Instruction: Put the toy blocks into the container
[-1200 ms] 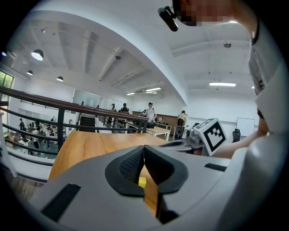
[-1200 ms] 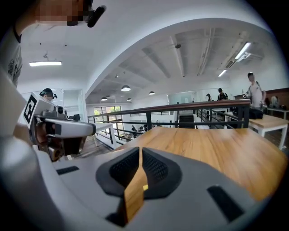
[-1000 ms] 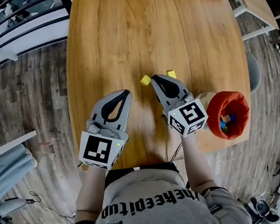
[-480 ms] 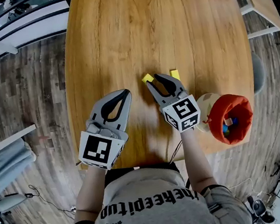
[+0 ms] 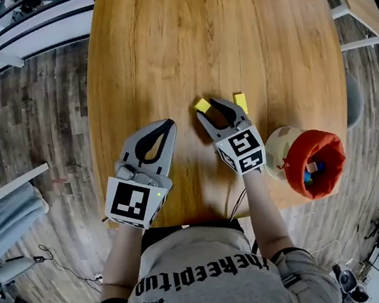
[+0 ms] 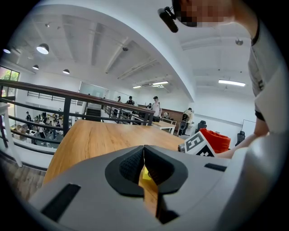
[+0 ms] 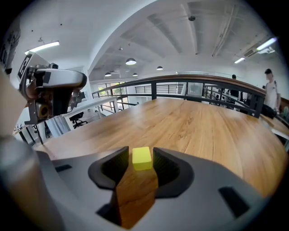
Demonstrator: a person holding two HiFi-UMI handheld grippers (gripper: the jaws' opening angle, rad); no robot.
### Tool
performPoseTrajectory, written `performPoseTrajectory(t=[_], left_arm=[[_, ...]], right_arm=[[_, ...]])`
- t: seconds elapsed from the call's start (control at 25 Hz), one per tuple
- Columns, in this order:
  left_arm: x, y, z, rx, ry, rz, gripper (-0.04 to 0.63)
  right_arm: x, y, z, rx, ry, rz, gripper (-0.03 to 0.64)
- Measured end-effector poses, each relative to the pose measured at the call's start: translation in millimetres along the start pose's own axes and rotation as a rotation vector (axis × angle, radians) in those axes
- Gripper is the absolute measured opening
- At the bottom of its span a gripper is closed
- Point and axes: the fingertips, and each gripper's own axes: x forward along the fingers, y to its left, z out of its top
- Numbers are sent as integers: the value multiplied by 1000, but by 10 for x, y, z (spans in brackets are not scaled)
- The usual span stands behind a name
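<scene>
The right gripper (image 5: 220,110) hangs over the middle of the counter (image 5: 214,30), tilted down toward the far edge. Its jaws have just been opening and stand wide apart. The right gripper view shows a yellow block (image 7: 142,158) lying on the wood in the gap between them, touched by neither pad. In the head view a first yellow block (image 5: 202,105) and a second yellow block (image 5: 240,103) lie by the tips; which of them is the framed one cannot be told. The left gripper (image 5: 168,124) hovers closer to the near edge, its jaws pressed together on nothing. The container (image 5: 329,142), an orange fabric bin, sits at the near right corner with a few coloured pieces already inside.

The step in hand looks like the approach to a pick. It would go best if the gripper sinks until the pads bracket the block at mid-height, tips just clear of the wood, with the block kept centred. Closing squarely on two flat, opposite faces should stop the small block from twisting or popping out. The neighbouring block is close, so the outer jaw needs care not to nudge it. A straight lift before swinging toward the container seems safest.
</scene>
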Motion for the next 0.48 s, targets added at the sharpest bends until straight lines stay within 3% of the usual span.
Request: performPoseTrajectory(t=[0.48], left_arm=[[-8, 31, 0, -12, 1, 4, 15]], right_arm=[[50, -1, -58, -35, 40, -39, 133]])
